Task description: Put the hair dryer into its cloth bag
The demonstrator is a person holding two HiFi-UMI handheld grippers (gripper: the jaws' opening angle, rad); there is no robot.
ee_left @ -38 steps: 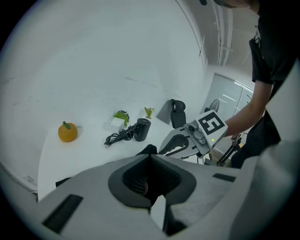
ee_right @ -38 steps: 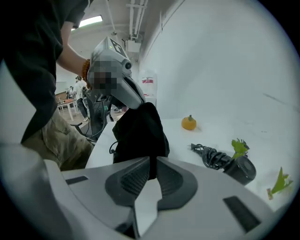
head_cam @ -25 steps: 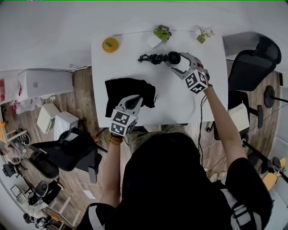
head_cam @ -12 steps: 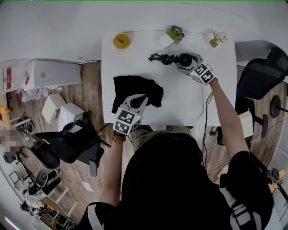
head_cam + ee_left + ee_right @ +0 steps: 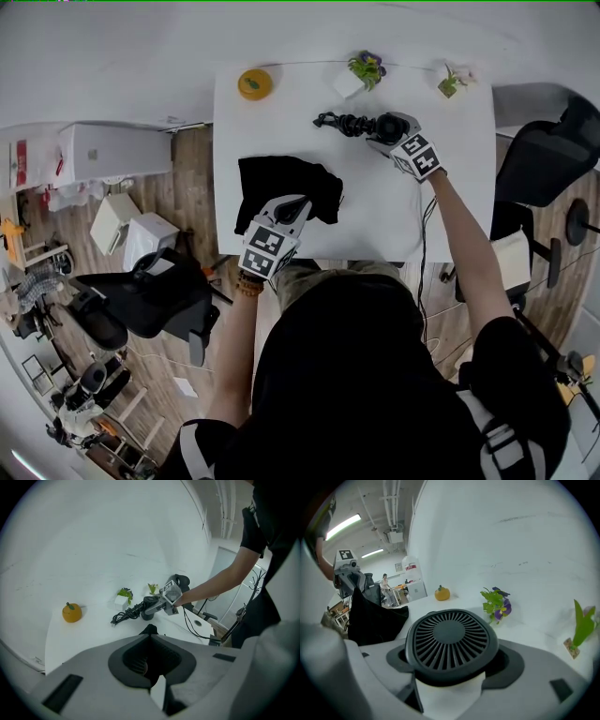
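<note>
The black hair dryer [image 5: 386,125] lies at the back of the white table [image 5: 441,187], its coiled cord [image 5: 339,121] trailing left. My right gripper [image 5: 386,133] has just been opening its jaws, which now stand wide around the dryer's head. In the right gripper view the dryer's rear grille [image 5: 449,639] fills the space between the jaws, with dark gaps on both sides. The black cloth bag [image 5: 281,178] lies crumpled at the table's front left. My left gripper [image 5: 289,208] is shut on the bag's near edge; a fold of black fabric [image 5: 150,630] shows between its jaws.
An orange ornament [image 5: 255,83] and two small potted plants [image 5: 363,70] [image 5: 454,80] stand along the table's back edge. A black cable [image 5: 422,244] hangs over the table's front right. Black office chairs [image 5: 544,159] [image 5: 141,300] stand on either side.
My right gripper has rolled and come down over the dryer's head, with its jaws wider than before. The left gripper has stayed put on the bag.
</note>
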